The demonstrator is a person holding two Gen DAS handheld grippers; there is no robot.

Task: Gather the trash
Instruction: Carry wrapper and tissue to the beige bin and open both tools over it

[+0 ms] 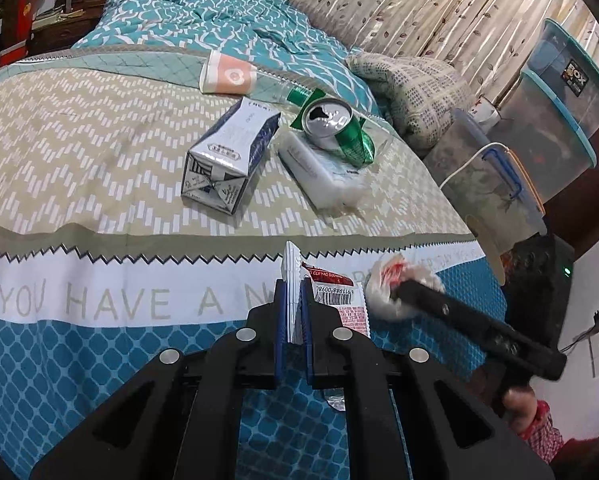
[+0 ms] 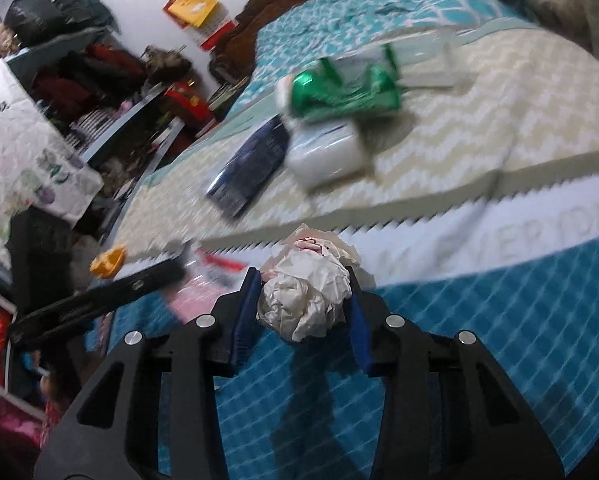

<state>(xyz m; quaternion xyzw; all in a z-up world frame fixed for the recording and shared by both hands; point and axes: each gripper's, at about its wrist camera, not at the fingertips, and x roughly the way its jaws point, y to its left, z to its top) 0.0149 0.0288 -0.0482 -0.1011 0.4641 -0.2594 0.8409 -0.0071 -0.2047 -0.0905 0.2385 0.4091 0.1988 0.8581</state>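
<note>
1. Trash sat clamped in both grippers over the blue foot end of the bed [image 1: 79, 360]. The left gripper [image 1: 296, 308] had its blue pads pressed together on a flat white and red wrapper [image 1: 339, 300] with a barcode, which stood up between them.
2. Just beside it, toward the bed's right edge, the right gripper [image 2: 305, 300] held a crumpled white paper ball [image 2: 303, 300] with red marks, its fingers squeezing it from both sides at a middling width.
3. Farther up, on the beige zigzag part of the bedcover, a blue and white carton [image 1: 225, 160] lay on its side.
4. Next to the carton lay a white pack [image 1: 319, 172], and a crushed green can [image 1: 335, 128] rested on its far end.
5. Beyond these, near the seam with the teal quilt, a bottle [image 1: 235, 76] with a pink and white label lay flat.
6. Past the bed's right edge stood stacked plastic storage boxes [image 1: 559, 120].
</note>
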